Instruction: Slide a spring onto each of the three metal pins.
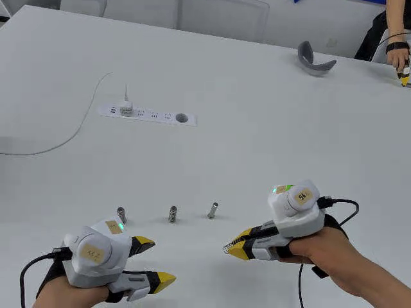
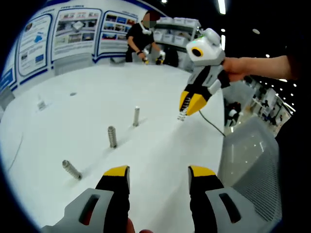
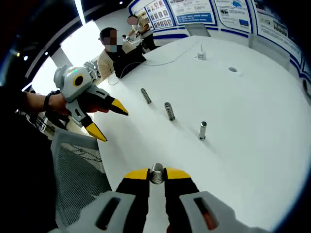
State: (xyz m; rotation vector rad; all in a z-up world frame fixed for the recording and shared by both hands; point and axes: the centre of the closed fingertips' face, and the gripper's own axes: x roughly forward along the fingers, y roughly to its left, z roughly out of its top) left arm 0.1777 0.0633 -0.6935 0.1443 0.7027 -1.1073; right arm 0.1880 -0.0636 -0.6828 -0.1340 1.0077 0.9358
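Observation:
Three metal pins stand in a row on the white table. The left pin (image 1: 121, 215) and middle pin (image 1: 172, 213) each wear a spring; the right pin (image 1: 212, 210) is bare. In the right gripper view the order runs springed pin (image 3: 145, 95), springed pin (image 3: 169, 111), bare pin (image 3: 202, 130). My right gripper (image 1: 232, 248) is shut on a spring (image 3: 156, 174) (image 1: 227, 246), right of and nearer than the bare pin. My left gripper (image 1: 153, 260) stands open and empty below the left pins (image 2: 71, 169) (image 2: 112, 136); the bare pin (image 2: 136, 116) lies beyond.
A white power strip (image 1: 148, 115) with a plugged charger and a cable lies at the table's middle left. A grey curved object (image 1: 313, 58) rests at the back right. A person's hand (image 1: 398, 56) reaches in at the far right corner. People stand beyond the table (image 2: 142, 39).

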